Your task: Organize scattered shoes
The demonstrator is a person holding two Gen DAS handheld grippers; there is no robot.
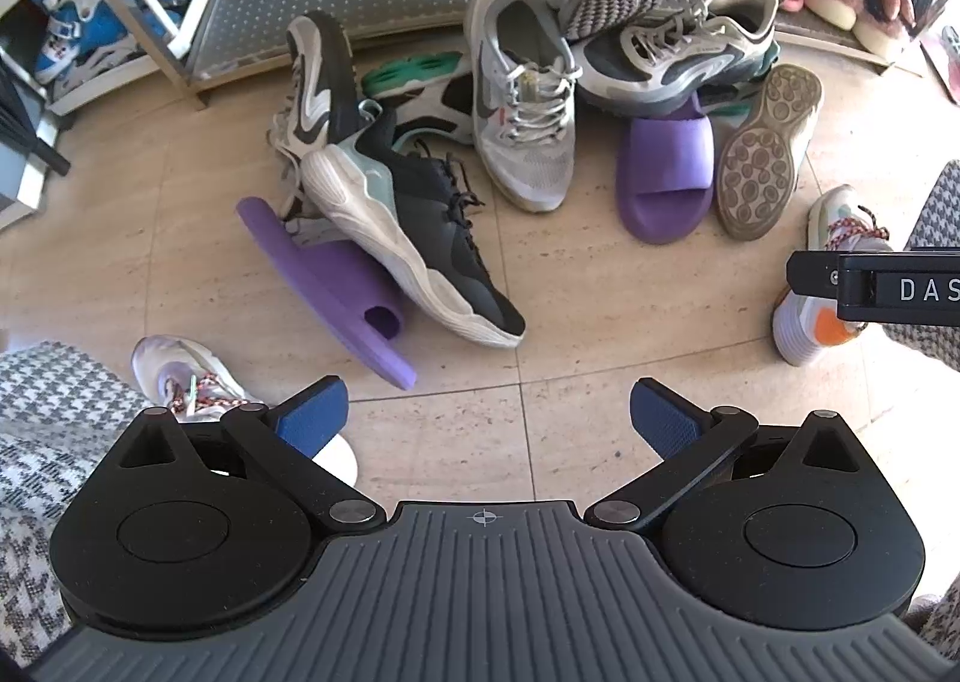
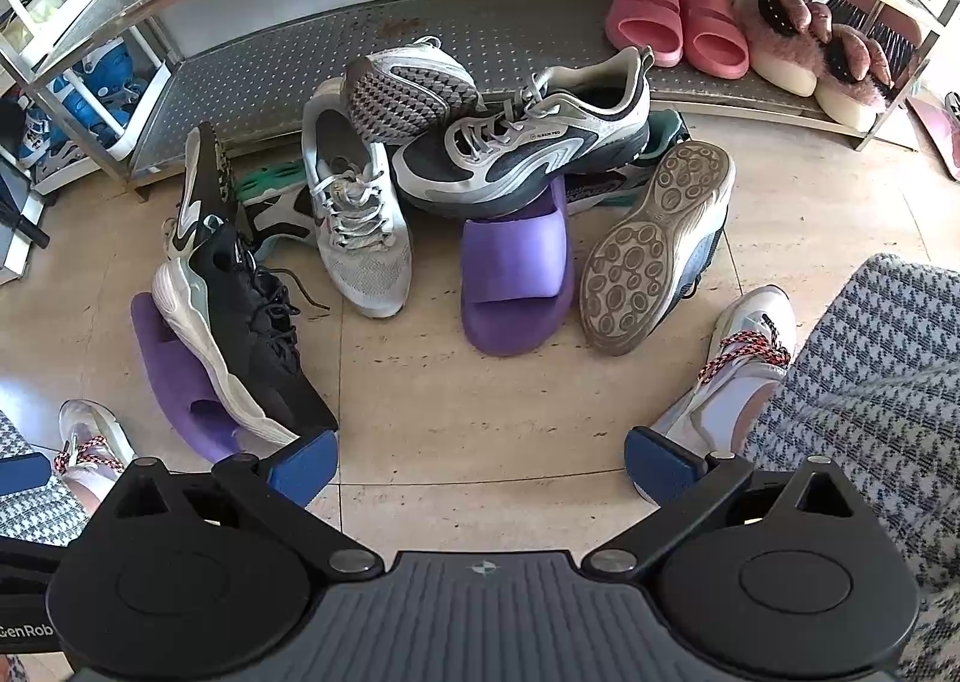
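Shoes lie piled, one marked "PRO"; left gripper and right gripper both gape empty.

Both views are bright with daylight; the light falls strongest on the beige floor, which looks a little washed out; soft shadows lie under the shoe pile; the metal shelf shines with glare; straight lines bend near the edges; dark corners frame the right wrist view; focus is mostly sharp.
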